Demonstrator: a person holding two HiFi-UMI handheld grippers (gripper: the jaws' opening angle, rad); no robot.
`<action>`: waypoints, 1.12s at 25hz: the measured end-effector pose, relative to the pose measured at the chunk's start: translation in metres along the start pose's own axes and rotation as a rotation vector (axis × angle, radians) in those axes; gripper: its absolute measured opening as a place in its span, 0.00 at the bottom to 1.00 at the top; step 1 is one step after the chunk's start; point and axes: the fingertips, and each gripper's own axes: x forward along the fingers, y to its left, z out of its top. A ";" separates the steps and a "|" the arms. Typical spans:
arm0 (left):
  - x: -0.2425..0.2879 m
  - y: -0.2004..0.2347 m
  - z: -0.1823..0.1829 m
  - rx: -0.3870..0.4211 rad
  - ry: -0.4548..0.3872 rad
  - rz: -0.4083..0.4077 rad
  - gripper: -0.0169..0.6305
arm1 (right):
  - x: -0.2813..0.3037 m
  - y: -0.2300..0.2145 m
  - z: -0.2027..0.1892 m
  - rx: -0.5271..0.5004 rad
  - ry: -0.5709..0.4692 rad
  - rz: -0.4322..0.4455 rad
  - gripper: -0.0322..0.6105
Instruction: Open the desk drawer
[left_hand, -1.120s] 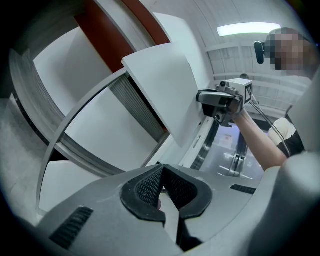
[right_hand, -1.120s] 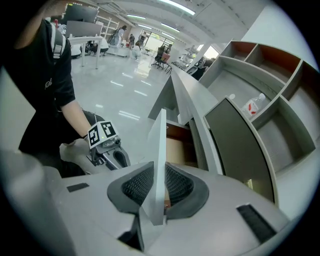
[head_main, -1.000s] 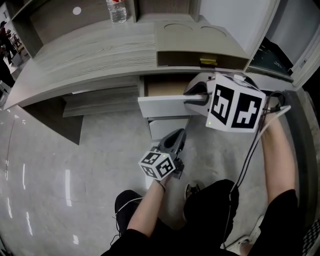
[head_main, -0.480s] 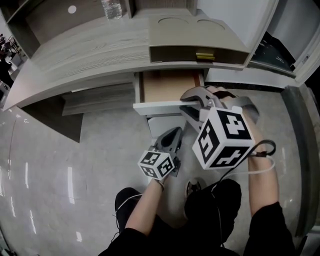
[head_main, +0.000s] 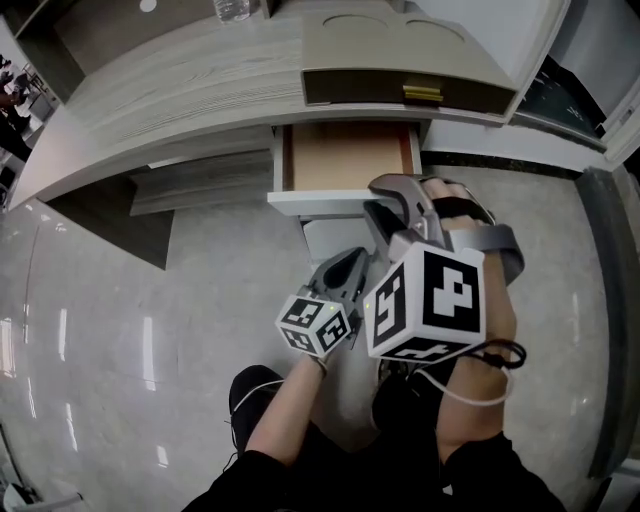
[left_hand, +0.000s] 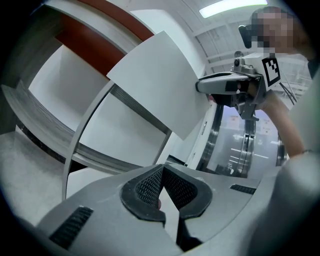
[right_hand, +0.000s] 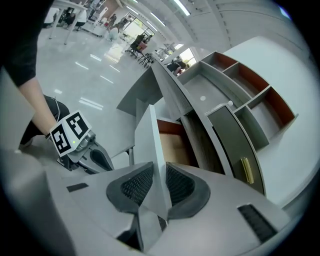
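The desk drawer (head_main: 348, 158) stands pulled out under the desk, its wooden bottom showing. My right gripper (head_main: 385, 197) is shut on the drawer's white front panel (head_main: 315, 204) at its right end. In the right gripper view that panel (right_hand: 149, 142) runs edge-on between the pads (right_hand: 135, 185). My left gripper (head_main: 352, 268) hangs lower, in front of the lower drawer (head_main: 330, 242), apart from it. In the left gripper view its jaws (left_hand: 162, 176) are shut with nothing between them, and the right gripper (left_hand: 206, 85) shows at the panel's (left_hand: 155, 80) edge.
The grey wood-grain desk top (head_main: 180, 90) runs to the left, with a water bottle (head_main: 232, 8) at the back. An olive compartment with a yellow tab (head_main: 420, 93) sits above the drawer. Glossy floor (head_main: 100, 330) lies to the left. A person's legs are below.
The drawer has slid further out toward me with the right gripper on its front. The right gripper has come nearer and tipped downward. The left gripper has stayed where it was.
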 end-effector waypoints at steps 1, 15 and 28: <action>-0.001 0.001 0.000 0.003 0.000 0.001 0.03 | 0.001 0.000 0.000 -0.003 0.004 -0.004 0.16; -0.009 -0.003 0.002 0.003 -0.013 0.008 0.03 | -0.005 0.016 -0.002 -0.020 0.008 0.012 0.16; -0.025 -0.019 -0.009 -0.001 0.000 -0.020 0.03 | -0.012 0.044 -0.010 0.038 0.032 0.020 0.16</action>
